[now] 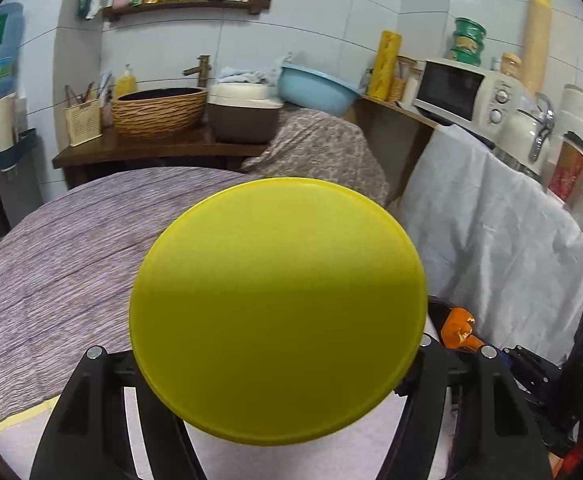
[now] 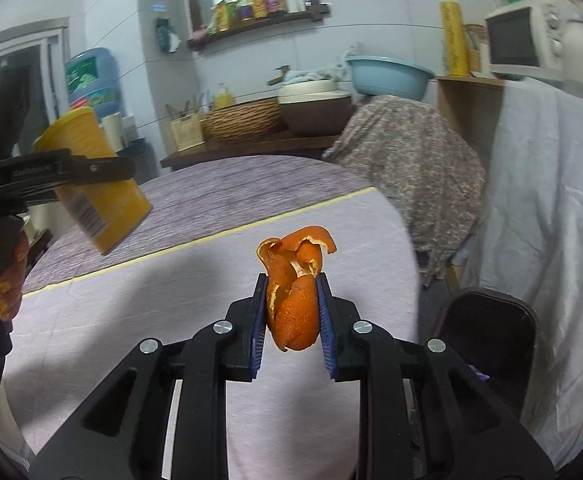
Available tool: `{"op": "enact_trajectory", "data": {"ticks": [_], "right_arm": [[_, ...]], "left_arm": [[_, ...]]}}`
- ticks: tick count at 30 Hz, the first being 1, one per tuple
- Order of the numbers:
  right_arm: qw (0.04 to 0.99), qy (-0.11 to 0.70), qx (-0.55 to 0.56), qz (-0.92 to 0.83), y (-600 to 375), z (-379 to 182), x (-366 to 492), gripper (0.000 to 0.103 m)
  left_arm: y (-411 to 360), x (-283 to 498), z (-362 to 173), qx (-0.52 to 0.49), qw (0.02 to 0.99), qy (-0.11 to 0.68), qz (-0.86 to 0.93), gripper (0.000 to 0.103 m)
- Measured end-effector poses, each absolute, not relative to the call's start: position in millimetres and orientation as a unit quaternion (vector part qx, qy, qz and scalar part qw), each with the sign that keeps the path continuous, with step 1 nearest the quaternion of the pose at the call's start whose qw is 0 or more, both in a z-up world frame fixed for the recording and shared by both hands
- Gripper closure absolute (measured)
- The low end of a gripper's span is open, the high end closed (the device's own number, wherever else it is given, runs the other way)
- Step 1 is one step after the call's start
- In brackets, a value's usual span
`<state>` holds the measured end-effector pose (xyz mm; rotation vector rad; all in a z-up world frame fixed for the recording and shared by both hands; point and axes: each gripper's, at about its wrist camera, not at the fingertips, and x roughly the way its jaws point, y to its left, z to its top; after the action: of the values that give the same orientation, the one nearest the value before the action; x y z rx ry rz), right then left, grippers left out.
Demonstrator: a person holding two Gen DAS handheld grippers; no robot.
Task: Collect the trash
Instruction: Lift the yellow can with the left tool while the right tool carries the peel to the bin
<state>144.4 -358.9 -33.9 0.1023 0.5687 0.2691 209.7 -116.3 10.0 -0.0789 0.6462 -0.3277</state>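
A yellow tub (image 1: 277, 312) fills the middle of the left wrist view, its round end facing the camera. My left gripper (image 1: 277, 356) is shut on its sides. The right wrist view shows the same tub (image 2: 99, 184) with a barcode, tilted in the air above the table's left side and clamped in the left gripper (image 2: 71, 172). My right gripper (image 2: 291, 320) is shut on a curled orange peel (image 2: 295, 292) between its blue pads, held above the round cloth-covered table (image 2: 131, 340). The peel (image 1: 457, 326) also shows to the right of the tub.
A hand (image 2: 7, 280) grips the left gripper's handle. A dark rounded object (image 2: 487, 340) stands low beside the table's right edge. Beyond are a floral-covered shape (image 1: 319, 152), a white-draped counter with a microwave (image 1: 459, 92), and a wooden shelf with a wicker basket (image 1: 159, 112).
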Motion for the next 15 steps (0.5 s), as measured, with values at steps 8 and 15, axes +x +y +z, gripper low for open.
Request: {"op": "enact_trajectory", "data": {"ticks": [8,15], "right_arm": [[0.957,0.284,0.061,0.024,-443,-56,139,0.079],[0.937,0.334,0.091,-0.043,-500,-109,146,0.079]], "left_arm": [[-189,210,11,-0.019,0.926,0.305,-0.224,0.036],[-252,212,3,-0.009,0.907,0.317,-0.278,0.036]]}}
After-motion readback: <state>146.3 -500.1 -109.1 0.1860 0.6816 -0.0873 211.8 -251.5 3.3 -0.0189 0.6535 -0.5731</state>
